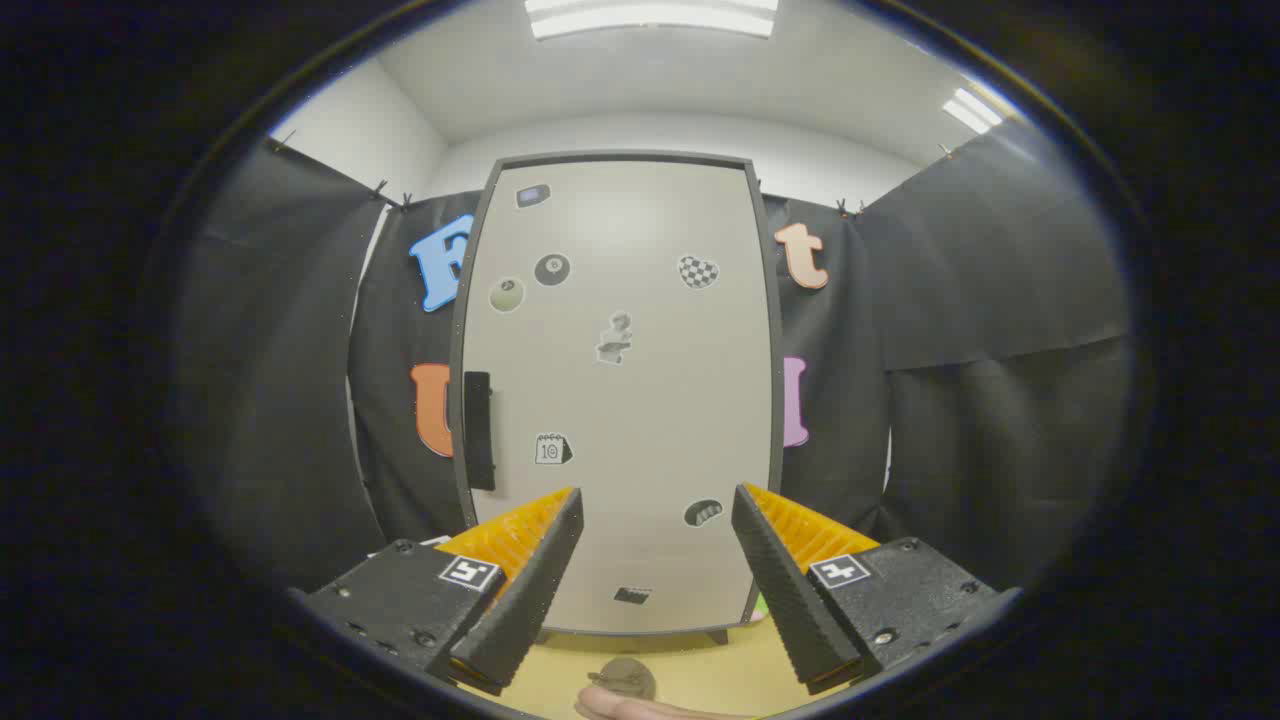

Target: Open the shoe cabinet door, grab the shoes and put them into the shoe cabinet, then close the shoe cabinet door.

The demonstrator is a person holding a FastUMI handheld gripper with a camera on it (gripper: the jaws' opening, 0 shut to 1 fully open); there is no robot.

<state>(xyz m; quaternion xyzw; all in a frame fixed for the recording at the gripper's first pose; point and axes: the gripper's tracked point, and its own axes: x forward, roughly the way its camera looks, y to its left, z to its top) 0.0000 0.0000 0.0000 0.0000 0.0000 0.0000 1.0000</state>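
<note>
The shoe cabinet stands upright straight ahead, its pale door (620, 390) closed inside a dark frame and dotted with several small stickers. A black handle (478, 430) runs vertically along the door's left edge, about halfway up. My gripper (657, 500) is open, with nothing between its fingers, and it faces the lower part of the door from a short distance. A small brownish object (625, 677) lies on the yellow floor between the fingers, close to me; what it is I cannot tell.
Black cloth walls (1000, 330) close in on both sides of the cabinet. The yellow floor (700, 665) runs from the cabinet's foot toward me. Part of a person's hand (640, 708) shows just below the fingers.
</note>
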